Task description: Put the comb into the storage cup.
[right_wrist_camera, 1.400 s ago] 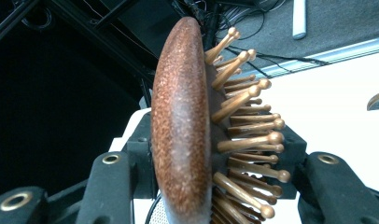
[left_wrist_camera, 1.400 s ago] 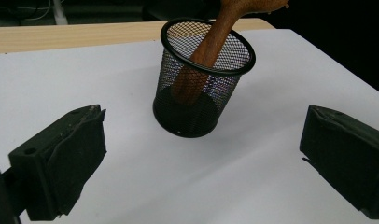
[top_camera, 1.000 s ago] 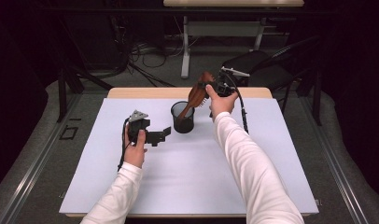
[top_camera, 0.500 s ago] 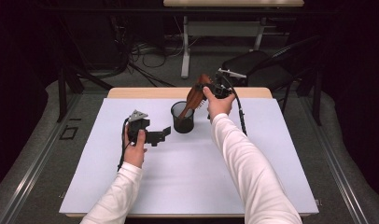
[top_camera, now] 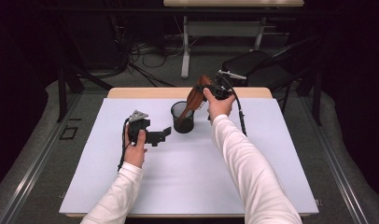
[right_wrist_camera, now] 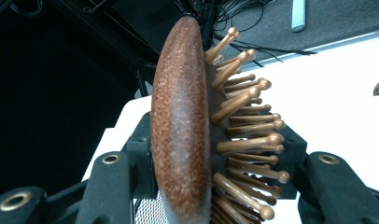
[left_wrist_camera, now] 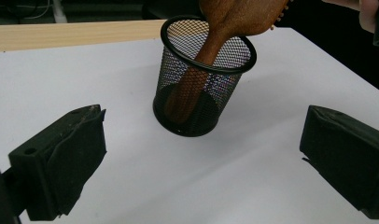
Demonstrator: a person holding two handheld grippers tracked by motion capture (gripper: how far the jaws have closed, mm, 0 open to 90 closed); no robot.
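A brown wooden hairbrush (top_camera: pixel 197 94) leans with its handle down inside a black mesh cup (top_camera: pixel 183 118) at the back middle of the white table (top_camera: pixel 187 177). My right gripper (top_camera: pixel 207 89) is shut on the brush's head, which the right gripper view has clamped between the jaws, the hairbrush (right_wrist_camera: pixel 180 126) showing its bristle pins on the right. My left gripper (top_camera: pixel 164 135) rests low on the table just left of the cup, open with nothing between its jaws. In the left gripper view the mesh cup (left_wrist_camera: pixel 204 79) stands ahead, with the hairbrush (left_wrist_camera: pixel 234 18) slanting out of it.
A wooden strip (top_camera: pixel 145 92) edges the table's far side. Beyond it are a dark chair (top_camera: pixel 257 63), cables on the floor (top_camera: pixel 145 51) and another desk's legs (top_camera: pixel 185 51). The right gripper's cable (top_camera: pixel 240 116) trails over the table.
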